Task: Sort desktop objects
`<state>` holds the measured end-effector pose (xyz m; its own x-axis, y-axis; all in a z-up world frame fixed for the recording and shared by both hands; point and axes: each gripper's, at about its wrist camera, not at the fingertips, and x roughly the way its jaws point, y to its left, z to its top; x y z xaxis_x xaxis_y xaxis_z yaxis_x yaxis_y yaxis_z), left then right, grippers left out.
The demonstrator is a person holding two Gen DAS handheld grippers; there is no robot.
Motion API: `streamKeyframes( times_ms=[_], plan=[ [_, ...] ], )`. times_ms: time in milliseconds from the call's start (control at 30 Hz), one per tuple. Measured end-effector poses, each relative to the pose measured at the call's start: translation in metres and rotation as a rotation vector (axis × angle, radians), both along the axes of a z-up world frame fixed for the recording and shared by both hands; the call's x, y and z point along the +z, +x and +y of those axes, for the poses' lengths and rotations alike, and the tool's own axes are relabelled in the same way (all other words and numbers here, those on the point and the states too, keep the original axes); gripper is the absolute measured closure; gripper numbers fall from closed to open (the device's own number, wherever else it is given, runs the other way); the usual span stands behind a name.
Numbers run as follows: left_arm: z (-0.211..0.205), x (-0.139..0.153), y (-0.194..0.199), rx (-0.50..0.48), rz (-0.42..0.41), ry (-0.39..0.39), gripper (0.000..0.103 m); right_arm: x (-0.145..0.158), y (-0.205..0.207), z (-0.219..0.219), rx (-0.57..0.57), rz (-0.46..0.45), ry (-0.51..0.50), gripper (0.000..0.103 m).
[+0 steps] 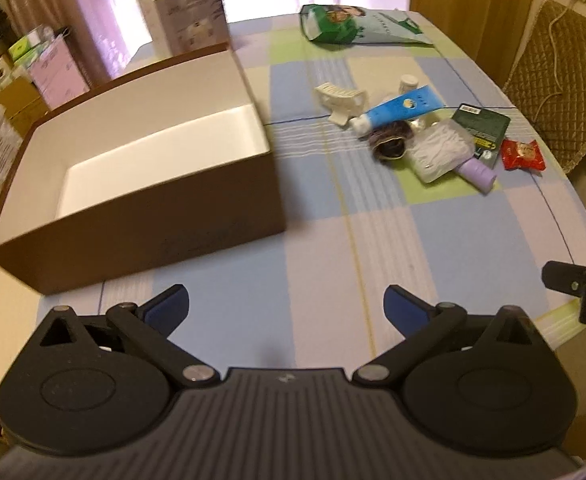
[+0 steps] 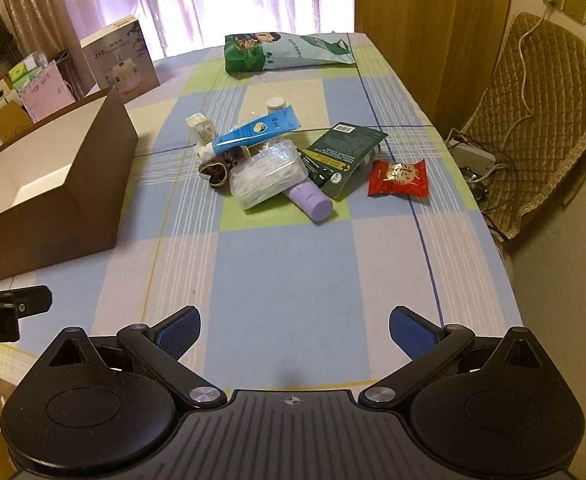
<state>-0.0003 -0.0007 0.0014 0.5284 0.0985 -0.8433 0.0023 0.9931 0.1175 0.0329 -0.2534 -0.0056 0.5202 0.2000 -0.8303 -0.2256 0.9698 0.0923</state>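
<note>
While level above the tablecloth [image 2: 289, 280] | left gripper [image 1: 287, 310] fingers wide, empty | right gripper [image 2: 295, 332] fingers wide, empty

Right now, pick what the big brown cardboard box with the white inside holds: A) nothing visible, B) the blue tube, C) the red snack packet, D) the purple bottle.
A: the brown cardboard box shows only its bare white floor, while the blue tube, red snack packet and purple bottle all lie out on the checked tablecloth.

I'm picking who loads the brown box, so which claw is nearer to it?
Left. The left claw hovers open just in front of the brown box; the right claw sits off to its right, over the tablecloth.
</note>
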Motion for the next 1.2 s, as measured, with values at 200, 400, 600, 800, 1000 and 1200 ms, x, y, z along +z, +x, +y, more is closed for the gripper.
streamKeyframes(
  times_ms=[200,400,600,800,1000,1200],
  plan=[
    [0.007,0.005,-0.011,-0.001,-0.055,-0.037,0.001,0.003,-0.012,-0.003,-0.006,-0.017,0.032,0.0],
    [0.018,0.02,-0.034,0.044,-0.023,-0.01,0.001,0.011,-0.026,0.006,0.003,-0.005,0.01,0.0],
    [0.023,0.025,-0.044,0.073,-0.033,-0.011,0.001,0.015,-0.031,0.011,0.03,-0.01,0.003,0.0],
    [0.023,0.027,-0.053,0.098,-0.045,-0.014,0.001,0.016,-0.031,0.012,0.052,-0.013,-0.002,0.0],
    [0.022,0.027,-0.055,0.109,-0.051,-0.013,0.001,0.016,-0.03,0.012,0.065,-0.013,0.001,0.0],
    [0.022,0.028,-0.052,0.113,-0.057,-0.015,0.001,0.017,-0.027,0.012,0.067,-0.019,0.006,0.0]
  ],
)
